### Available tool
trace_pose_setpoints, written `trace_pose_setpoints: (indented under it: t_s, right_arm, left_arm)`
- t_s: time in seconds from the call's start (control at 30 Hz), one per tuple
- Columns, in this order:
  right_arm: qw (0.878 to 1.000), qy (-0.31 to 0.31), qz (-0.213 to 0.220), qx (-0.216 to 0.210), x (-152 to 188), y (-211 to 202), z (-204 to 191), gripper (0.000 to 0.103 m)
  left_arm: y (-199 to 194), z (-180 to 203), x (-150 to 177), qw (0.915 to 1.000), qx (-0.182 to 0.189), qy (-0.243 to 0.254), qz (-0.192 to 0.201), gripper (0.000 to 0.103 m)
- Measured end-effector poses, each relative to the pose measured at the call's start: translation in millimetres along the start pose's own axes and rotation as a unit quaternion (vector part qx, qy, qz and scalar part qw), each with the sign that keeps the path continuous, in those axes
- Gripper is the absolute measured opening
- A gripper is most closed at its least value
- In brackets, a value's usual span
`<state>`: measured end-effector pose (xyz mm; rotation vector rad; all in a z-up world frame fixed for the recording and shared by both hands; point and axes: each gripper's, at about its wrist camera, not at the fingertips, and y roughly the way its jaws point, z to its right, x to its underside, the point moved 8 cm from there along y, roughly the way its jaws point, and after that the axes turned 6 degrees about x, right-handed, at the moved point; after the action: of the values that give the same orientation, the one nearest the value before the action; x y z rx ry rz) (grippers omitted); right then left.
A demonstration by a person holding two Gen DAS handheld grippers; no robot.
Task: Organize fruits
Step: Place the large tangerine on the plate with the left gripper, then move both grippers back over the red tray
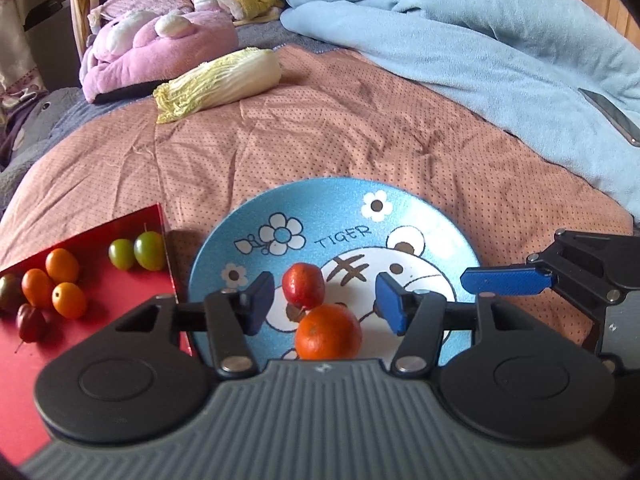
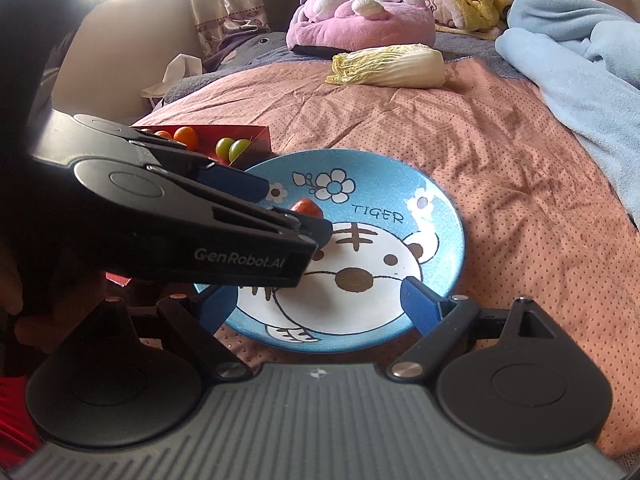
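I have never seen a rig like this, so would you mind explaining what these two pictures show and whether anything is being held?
A person holds two handheld grippers, each with a camera looking along its fingers. One picture is from the left gripper, the other from the right gripper. Both hover over a blue tiger plate on a bed. On the plate lie a small red fruit and an orange one, between the left gripper's open fingers but untouched. The right gripper is open and empty. A red tray beside the plate holds more small fruits. Farther back lies a cabbage.

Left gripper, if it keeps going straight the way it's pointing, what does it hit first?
Probably the red fruit on the blue plate, lying between the open jaws of the left gripper, though the orange sits nearer; depth is unclear.
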<state>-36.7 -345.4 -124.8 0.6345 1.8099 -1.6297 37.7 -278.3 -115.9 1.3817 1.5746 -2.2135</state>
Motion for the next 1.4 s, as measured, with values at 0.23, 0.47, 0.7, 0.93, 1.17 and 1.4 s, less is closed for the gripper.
trace_pose_setpoints:
  t_s: [0.23,0.47,0.7,0.93,1.17,1.4]
  right_arm:
    - [1.000,-0.005,0.002,0.002,-5.2,-2.0,-4.2,0.091]
    - [1.000,-0.010,0.008,0.003,-13.9,-5.8,-12.3,0.091]
    - [1.000,-0.013,0.014,-0.005,-25.8,-7.9,-28.3,0.091]
    - [0.999,-0.022,0.019,-0.022,-37.3,-6.4,-54.5,0.091]
    - [0.999,-0.023,0.019,-0.037,-46.6,-3.2,-77.5,0.092]
    - [0.998,-0.032,0.021,-0.053,-57.1,3.9,-101.3,0.092]
  left_arm:
    - [-13.9,-4.5,-6.0,0.9998,0.002,-0.012,0.013,0.061]
    - [-28.3,-15.1,-8.4,0.9995,-0.005,-0.020,0.025,0.061]
    - [-44.1,-34.3,-4.0,0.9988,-0.019,-0.032,0.030,0.061]
    - [-62.1,-67.8,4.0,0.9963,-0.052,-0.060,0.033,0.061]
    - [-75.7,-101.3,18.1,0.9916,-0.095,-0.083,0.026,0.061]
    - [-89.3,-138.3,27.7,0.9835,-0.130,-0.123,0.027,0.061]
